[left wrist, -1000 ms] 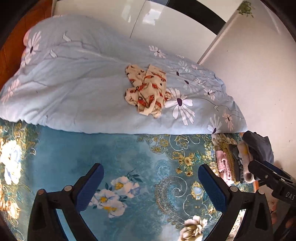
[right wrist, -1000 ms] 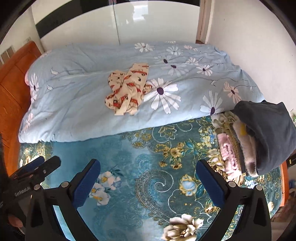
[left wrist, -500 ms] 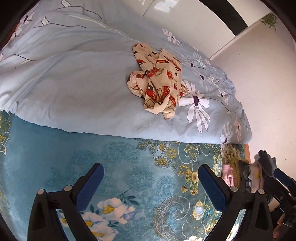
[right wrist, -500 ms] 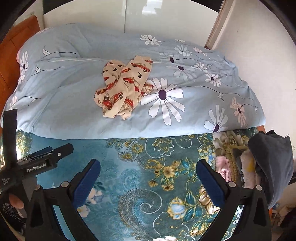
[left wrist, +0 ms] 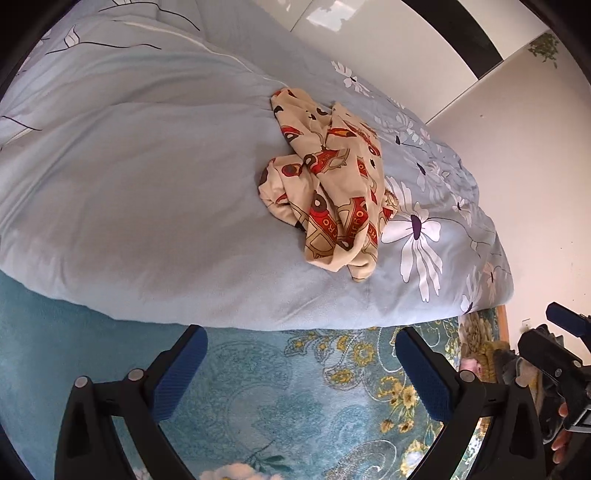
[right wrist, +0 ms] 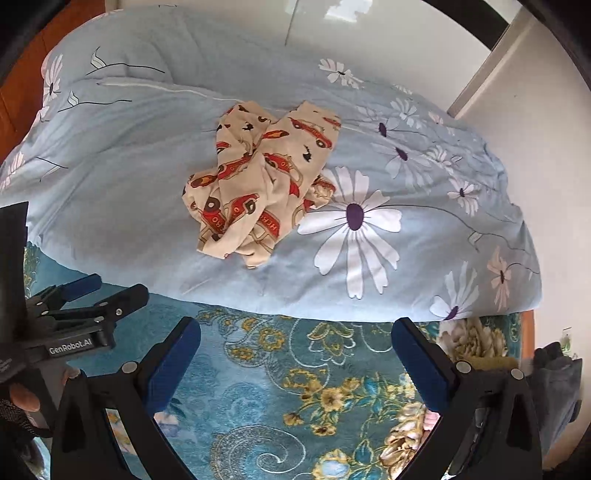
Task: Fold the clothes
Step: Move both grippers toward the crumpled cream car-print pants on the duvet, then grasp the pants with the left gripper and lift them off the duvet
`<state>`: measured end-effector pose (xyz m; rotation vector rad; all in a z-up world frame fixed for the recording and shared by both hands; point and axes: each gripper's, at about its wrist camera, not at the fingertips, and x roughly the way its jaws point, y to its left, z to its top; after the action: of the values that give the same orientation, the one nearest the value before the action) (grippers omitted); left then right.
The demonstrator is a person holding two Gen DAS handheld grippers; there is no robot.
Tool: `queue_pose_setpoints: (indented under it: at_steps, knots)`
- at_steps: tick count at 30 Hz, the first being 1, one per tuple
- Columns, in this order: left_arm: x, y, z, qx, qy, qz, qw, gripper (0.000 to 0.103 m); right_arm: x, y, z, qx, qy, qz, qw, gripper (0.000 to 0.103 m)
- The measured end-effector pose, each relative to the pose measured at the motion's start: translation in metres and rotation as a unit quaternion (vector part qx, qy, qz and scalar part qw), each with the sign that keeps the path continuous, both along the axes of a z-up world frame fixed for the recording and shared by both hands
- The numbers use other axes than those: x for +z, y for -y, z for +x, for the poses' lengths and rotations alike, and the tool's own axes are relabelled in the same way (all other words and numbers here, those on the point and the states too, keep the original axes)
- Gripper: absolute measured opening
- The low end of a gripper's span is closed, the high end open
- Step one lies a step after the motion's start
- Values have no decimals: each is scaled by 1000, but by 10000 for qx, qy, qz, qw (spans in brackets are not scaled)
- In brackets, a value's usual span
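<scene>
A crumpled cream garment with red fire-truck prints point(left wrist: 328, 192) point(right wrist: 258, 184) lies on the light blue flowered duvet point(left wrist: 129, 184) point(right wrist: 110, 166). My left gripper point(left wrist: 301, 358) hangs open over the teal floral bedspread point(left wrist: 277, 406), short of the duvet's edge and apart from the garment. In the right wrist view my right gripper point(right wrist: 295, 350) is open too, with nothing between its fingers, below and slightly right of the garment. The left gripper also shows at that view's left edge point(right wrist: 85, 295), and the right gripper at the left view's right edge point(left wrist: 561, 343).
A stack of folded clothes point(left wrist: 484, 362) point(right wrist: 554, 373) sits at the bed's right edge beside a white wall point(left wrist: 517, 166). White panels point(right wrist: 258, 14) run behind the bed. Wood point(right wrist: 14, 99) shows at the far left. A hand point(right wrist: 22, 398) holds the left gripper.
Both grippers have moved forward over the bedspread toward the duvet; the garment now looms larger and nearer. The folded stack has slid toward the right edge. Both stay open.
</scene>
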<state>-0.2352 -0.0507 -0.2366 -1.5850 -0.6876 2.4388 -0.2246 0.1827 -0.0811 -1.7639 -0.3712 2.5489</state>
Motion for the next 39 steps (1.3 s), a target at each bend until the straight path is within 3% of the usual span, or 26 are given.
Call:
queue_pose_setpoints:
  at_steps: [6,12,19,25,35,39]
  knots:
    - [-22,4,-22,122,19,129,9998,103,-27,-1,-23,-31,164,76,9998,103]
    - [-42,3,-44,102,51,-17,9999,103,-54,-9,-45,-20,312,165,9994,103]
    - [-61,-4,-63,-5,64,-117,9999,103,-84,-15,-66,-186,607,15,9980,103]
    - [-70,-13,-79,-189,-56,57,9998,103,-102,-23,-69,-401,693,-161,9967,103]
    - [-78,-48,-111,-533,-136,-233,9982,103,-97,-38,-67,-508,769,55,9957,103]
    - [-84,-51,-124,-295,188,-174,9992,103,-90,-41,-62,-520,800,108,9954,103]
